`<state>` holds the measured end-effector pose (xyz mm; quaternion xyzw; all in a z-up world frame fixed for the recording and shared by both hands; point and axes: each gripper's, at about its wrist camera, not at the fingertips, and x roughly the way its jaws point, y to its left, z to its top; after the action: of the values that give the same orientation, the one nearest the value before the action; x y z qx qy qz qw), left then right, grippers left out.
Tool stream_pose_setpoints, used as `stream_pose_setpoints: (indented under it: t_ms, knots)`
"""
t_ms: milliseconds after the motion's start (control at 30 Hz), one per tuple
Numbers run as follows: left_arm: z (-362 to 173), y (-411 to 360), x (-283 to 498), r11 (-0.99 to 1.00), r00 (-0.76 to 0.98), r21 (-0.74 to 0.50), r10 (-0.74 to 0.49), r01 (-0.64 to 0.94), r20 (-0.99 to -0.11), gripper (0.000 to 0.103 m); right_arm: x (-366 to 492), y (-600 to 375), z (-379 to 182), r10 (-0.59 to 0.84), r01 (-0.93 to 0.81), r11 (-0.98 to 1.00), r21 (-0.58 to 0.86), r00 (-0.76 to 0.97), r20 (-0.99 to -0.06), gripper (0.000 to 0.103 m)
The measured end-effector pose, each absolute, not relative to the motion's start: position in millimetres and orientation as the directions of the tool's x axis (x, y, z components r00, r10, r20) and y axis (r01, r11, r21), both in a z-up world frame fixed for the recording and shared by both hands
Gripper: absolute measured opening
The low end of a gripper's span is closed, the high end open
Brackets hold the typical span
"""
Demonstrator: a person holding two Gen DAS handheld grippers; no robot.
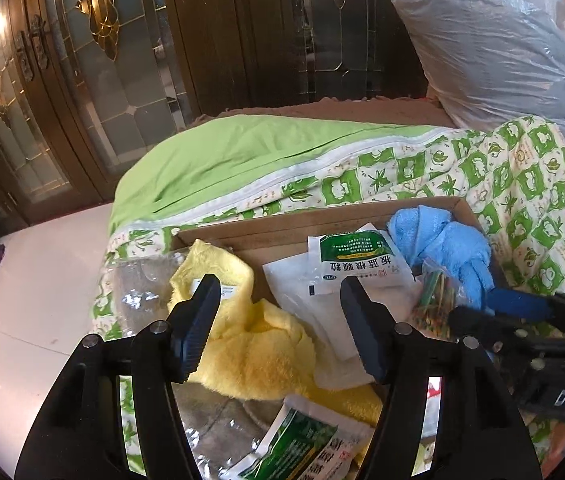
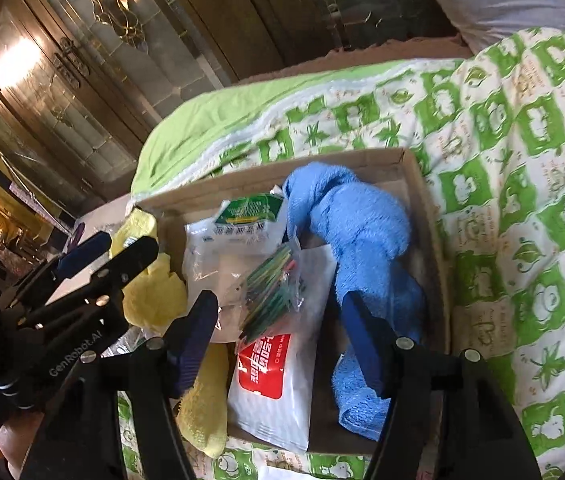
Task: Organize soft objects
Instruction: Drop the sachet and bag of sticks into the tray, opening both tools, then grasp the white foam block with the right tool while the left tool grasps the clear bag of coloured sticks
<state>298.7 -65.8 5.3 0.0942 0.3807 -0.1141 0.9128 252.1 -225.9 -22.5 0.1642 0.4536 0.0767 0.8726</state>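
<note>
Both grippers, left (image 1: 280, 322) and right (image 2: 278, 334), hang wide apart over the cardboard box (image 2: 418, 176) on the bed; yellow towel (image 1: 258, 344) and blue towel (image 2: 358, 228) probably lie inside.

Fluffy yellow terry cloth (image 1: 258, 344) between left fingers, fuzzy matt pile. Knotted blue terry towel (image 2: 358, 232) by the right-hand finger of the right gripper, looped rough weave. Shallow brown cardboard box (image 2: 422, 184), matt paper. Glossy white plastic sachet with green print (image 1: 358, 260) ahead of left fingers. Clear crinkly plastic bag of coloured sticks (image 2: 270, 284). Green-patterned cotton quilt (image 1: 522, 184), matt. Dark glossy wood cabinet with glass panes (image 1: 94, 80).
</note>
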Motion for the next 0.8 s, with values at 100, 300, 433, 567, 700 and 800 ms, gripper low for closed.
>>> stream_pose_setpoints:
  t_ms: [100,300,433,567,700,800]
  knots:
    - [13,-58,284,0.957,0.694,0.086,-0.137,0.277,-0.707,0.063,243,-228,-20,0.273,0.018,0.936,0.351,0.591,-0.759,0.065]
    - [5,-36,230,0.958,0.689,0.078,-0.140,0.276,-0.711,0.063,213,-231,-27,0.262,0.033,0.937,0.347,0.587,-0.766,0.068]
    - [-14,-24,195,0.961,0.663,0.080,-0.122,0.266,-0.739,0.063,193,-227,-39,0.266,0.032,0.940,0.341,0.558,-0.786,0.069]
    - [-31,-12,170,0.966,0.595,0.007,-0.154,0.260,-0.789,0.063,179,-227,-43,0.262,0.034,0.942,0.333,0.544,-0.797,0.070]
    - [-39,-15,151,0.964,0.568,0.008,-0.149,0.265,-0.809,0.064,161,-231,-46,0.258,0.040,0.944,0.328,0.529,-0.808,0.072]
    - [-37,-20,140,0.960,0.575,0.009,-0.160,0.281,-0.803,0.065,149,-233,-52,0.256,0.042,0.947,0.320,0.508,-0.823,0.072]
